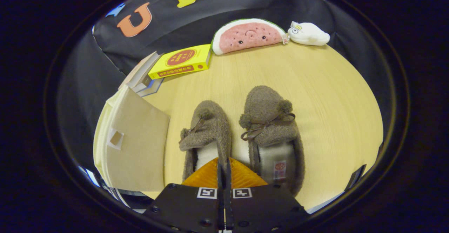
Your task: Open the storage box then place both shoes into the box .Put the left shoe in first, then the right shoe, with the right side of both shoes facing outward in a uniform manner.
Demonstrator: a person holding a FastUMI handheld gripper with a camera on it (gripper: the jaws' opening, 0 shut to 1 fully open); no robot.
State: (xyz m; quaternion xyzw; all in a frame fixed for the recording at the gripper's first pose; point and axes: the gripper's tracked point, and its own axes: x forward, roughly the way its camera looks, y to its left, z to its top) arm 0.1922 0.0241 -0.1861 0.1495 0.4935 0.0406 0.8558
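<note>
Wooden table (315, 96) — two slippers (270, 127), beige box (136, 145), books (180, 61), watermelon plush (247, 36), white plush (308, 33) — perhaps animal.

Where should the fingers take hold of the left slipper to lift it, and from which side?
Grip the left slipper by its right side wall at the heel opening, coming from above and behind. The collar there is a thin upright edge, and the gripper already has its fingers closed about it. The fluffy toe looks too bulky for a firm pinch.

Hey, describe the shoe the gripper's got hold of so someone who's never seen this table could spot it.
On the wooden table, two fuzzy brown slippers sit side by side. The left slipper, next to the beige storage box, has its rim pinched in the gripper; the right slipper lies free.
</note>
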